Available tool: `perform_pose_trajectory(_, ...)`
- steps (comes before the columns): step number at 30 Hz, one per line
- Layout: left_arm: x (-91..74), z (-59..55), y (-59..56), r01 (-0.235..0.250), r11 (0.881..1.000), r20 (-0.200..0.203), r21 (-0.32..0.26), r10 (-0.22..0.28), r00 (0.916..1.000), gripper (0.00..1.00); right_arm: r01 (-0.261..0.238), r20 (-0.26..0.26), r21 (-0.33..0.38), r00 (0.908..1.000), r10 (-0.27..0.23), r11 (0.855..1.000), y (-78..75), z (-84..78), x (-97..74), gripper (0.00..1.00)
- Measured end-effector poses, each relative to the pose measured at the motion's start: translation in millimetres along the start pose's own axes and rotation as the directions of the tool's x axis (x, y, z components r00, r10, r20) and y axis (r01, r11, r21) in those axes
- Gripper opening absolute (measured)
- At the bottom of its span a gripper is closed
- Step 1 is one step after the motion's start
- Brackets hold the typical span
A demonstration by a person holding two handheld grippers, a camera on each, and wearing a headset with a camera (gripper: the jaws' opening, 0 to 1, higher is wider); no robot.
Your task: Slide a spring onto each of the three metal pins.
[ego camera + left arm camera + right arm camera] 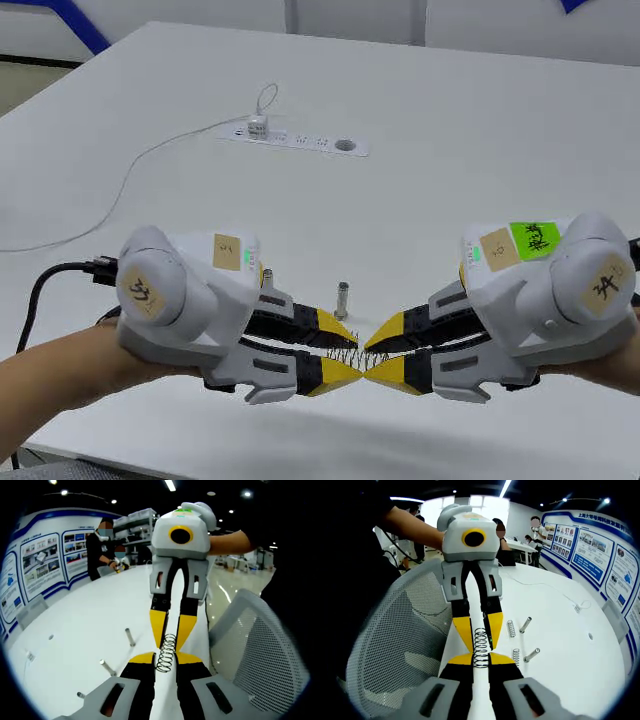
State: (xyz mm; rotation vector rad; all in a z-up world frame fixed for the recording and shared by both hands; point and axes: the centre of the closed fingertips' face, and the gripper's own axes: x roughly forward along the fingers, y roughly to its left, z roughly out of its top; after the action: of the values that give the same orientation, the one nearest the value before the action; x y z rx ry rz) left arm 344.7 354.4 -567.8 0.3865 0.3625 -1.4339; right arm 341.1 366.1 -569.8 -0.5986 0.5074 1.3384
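Two hand-held grippers meet tip to tip, low over the near edge of a white table (450,120), with a forearm reaching in behind each. The left gripper (345,355) and right gripper (380,355) each have their jaws drawn narrow around opposite ends of one spring (166,653), held level between them. Two more springs (511,628) (516,656) rest on the table close to the metal pins (130,636) (106,667) (80,695), three in all, standing upright just beyond the grippers.

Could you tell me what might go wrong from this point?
The spring is held between the tips of the left gripper and the right gripper; an uneven squeeze could make it buckle or flick away. Passing it to one gripper may leave it tilted, so it could miss the upright pin.
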Motion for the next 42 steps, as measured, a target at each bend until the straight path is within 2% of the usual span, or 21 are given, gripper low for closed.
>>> perform_pose_trajectory(9,-2.1,0.3,2.0,-0.006,1.0,-0.011,0.02,0.006,0.9999,0.13,0.014,0.009,0.0,0.9999,-0.014,1.0,-1.3,2.9,-0.8,0.11)
perform_pose_trajectory(16,-0.6,-1.6,-2.3,-0.002,0.997,-0.044,0.081,0.005,0.999,0.11,0.025,0.01,-0.009,0.9996,-0.025,1.0,1.6,1.1,-0.4,0.11)
perform_pose_trajectory(19,-0.1,-2.4,-2.3,-0.001,0.996,-0.048,0.087,0.006,0.9988,0.1,0.031,0.014,-0.009,0.9994,-0.031,0.999,1.0,-0.3,-0.2,0.12)
perform_pose_trajectory(22,-0.1,-2.3,-1.6,-0.004,0.996,-0.049,0.089,0.009,0.9988,0.1,0.045,0.021,-0.029,0.9988,-0.045,0.999,-1.3,-0.6,-0.8,0.13)
perform_pose_trajectory(28,-0.9,4.3,-1.5,-0.008,0.996,-0.022,0.088,0.01,0.9997,0.1,0.053,0.019,-0.02,0.9984,-0.053,0.998,-4.2,-5.9,-1.0,0.13)
perform_pose_trajectory(38,0.1,0.5,-3.0,0.001,0.993,-0.038,0.119,0.004,0.9993,0.1,0.038,0.032,0.024,0.9987,-0.038,0.999,-2.0,-6.2,-2.4,0.12)
perform_pose_trajectory(40,0.3,-1.1,-3.1,0.0,0.992,-0.043,0.125,0.005,0.9991,0.1,0.034,0.041,0.026,0.9986,-0.035,0.999,-1.8,-4.5,-3.3,0.12)
perform_pose_trajectory(42,0.6,-3.8,-3.5,0.001,0.991,-0.055,0.132,0.006,0.9985,0.1,0.023,0.069,0.04,0.9973,-0.025,0.999,-0.4,1.4,-5.5,0.12)
